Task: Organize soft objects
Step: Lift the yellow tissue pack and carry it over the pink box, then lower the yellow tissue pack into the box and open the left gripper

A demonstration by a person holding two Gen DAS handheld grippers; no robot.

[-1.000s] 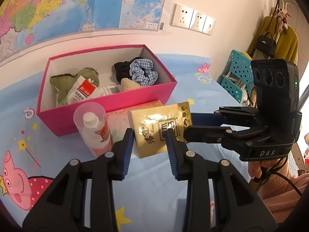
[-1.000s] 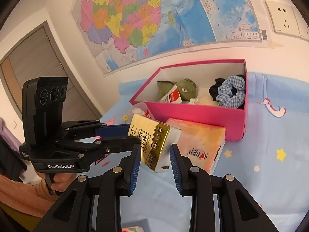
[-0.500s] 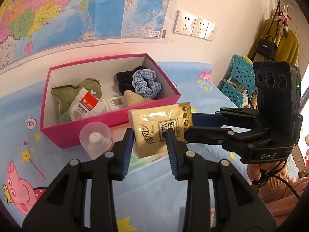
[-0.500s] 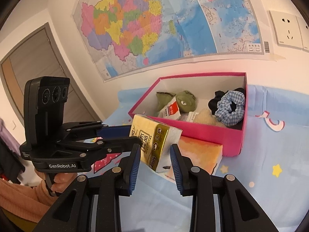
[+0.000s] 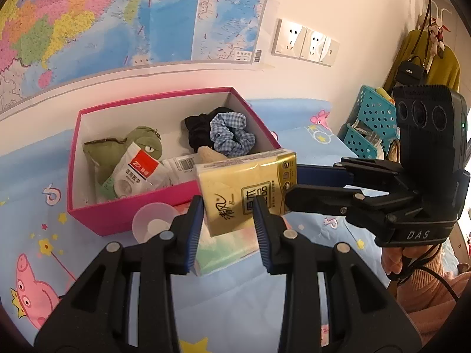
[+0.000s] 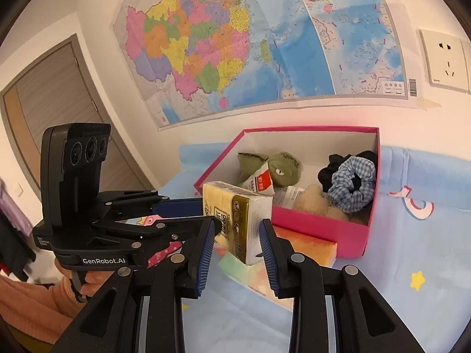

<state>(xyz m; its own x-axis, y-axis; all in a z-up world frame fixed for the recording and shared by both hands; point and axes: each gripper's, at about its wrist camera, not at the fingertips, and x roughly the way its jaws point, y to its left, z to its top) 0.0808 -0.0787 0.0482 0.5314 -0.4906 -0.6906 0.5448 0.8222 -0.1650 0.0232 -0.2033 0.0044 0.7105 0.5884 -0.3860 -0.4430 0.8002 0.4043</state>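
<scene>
**Tissue pack held between two tongs, just short of the pink box**

Tissues are the thing in hand: a yellow and gold plastic-wrapped pack of paper tissues (image 5: 245, 192) hangs clear of the cartoon-print blue bedsheet (image 5: 235, 309), above a pastel-wrapped second tissue pack (image 6: 282, 253) lying there. The left tongs (image 5: 228, 220) are nearly closed on its near end, and the right tongs (image 6: 235, 242) pinch the other end, their blue pads pressing the wrapper. It seems to be mid-carry to the pink cardboard box (image 5: 132, 219), which already holds a green plush dinosaur (image 5: 138, 144), a white sachet with a red label (image 5: 138, 172) and a blue gingham scrunchie (image 5: 232, 135).

Next, I judge, the pack must clear the near wall and come down in the free middle, both grips loosening together.

Only the left wrist view shows a clear plastic cap on a small bottle (image 5: 154, 225) by the box front and turquoise baskets (image 5: 368, 123); only the right shows a grey door (image 6: 59, 111).
</scene>
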